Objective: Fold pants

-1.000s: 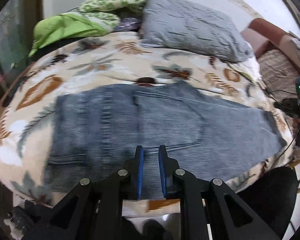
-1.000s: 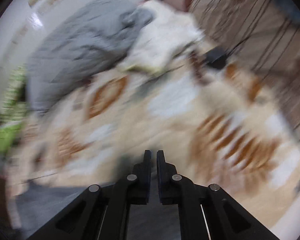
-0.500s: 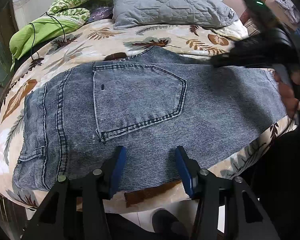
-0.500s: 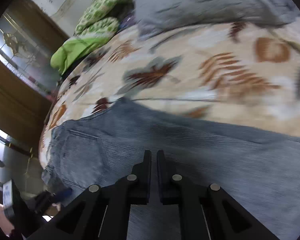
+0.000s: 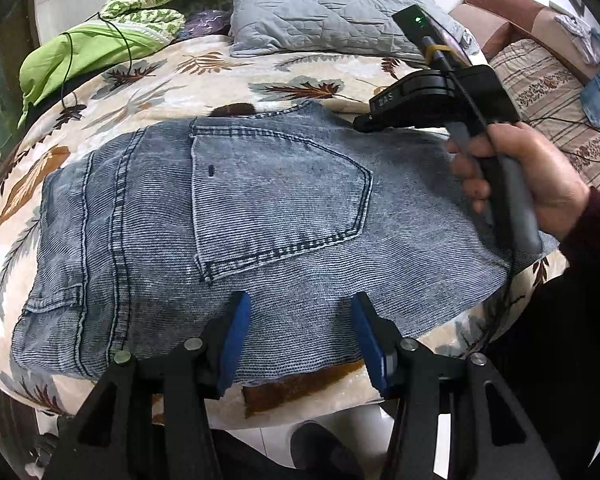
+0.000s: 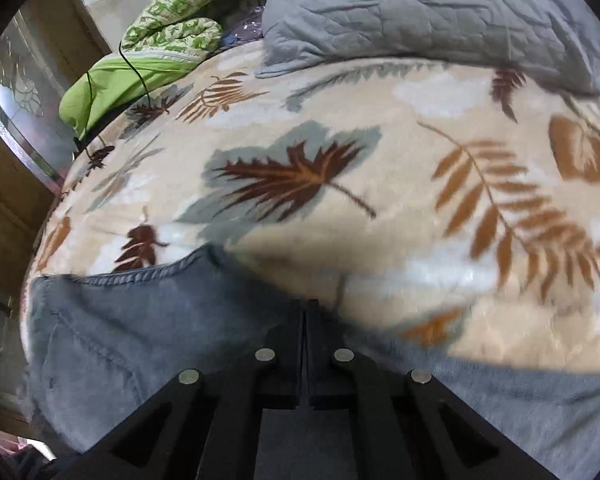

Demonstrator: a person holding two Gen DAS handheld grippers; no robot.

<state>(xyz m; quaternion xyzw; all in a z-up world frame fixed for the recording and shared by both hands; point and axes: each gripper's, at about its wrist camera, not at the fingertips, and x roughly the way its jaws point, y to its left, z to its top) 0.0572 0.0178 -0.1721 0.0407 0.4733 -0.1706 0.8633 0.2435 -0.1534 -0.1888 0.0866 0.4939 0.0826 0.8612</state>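
Left gripper (image 5: pixel 300 336) newly parted, pants (image 5: pixel 260 208) released

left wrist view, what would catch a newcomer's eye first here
The jeans spread flat, back pocket up, across the middle of the leaf-print blanket. At their near edge the left hand-held gripper stands open with blue pads; at the far edge the right hand-held gripper, shut, points onto the denim from a hand. Behind lie a grey pillow and green bedding.

Leaf-print bed (image 5: pixel 308 68), pants (image 5: pixel 260 220), grey pillow (image 5: pixel 332 4), green bedding (image 5: pixel 84 56)
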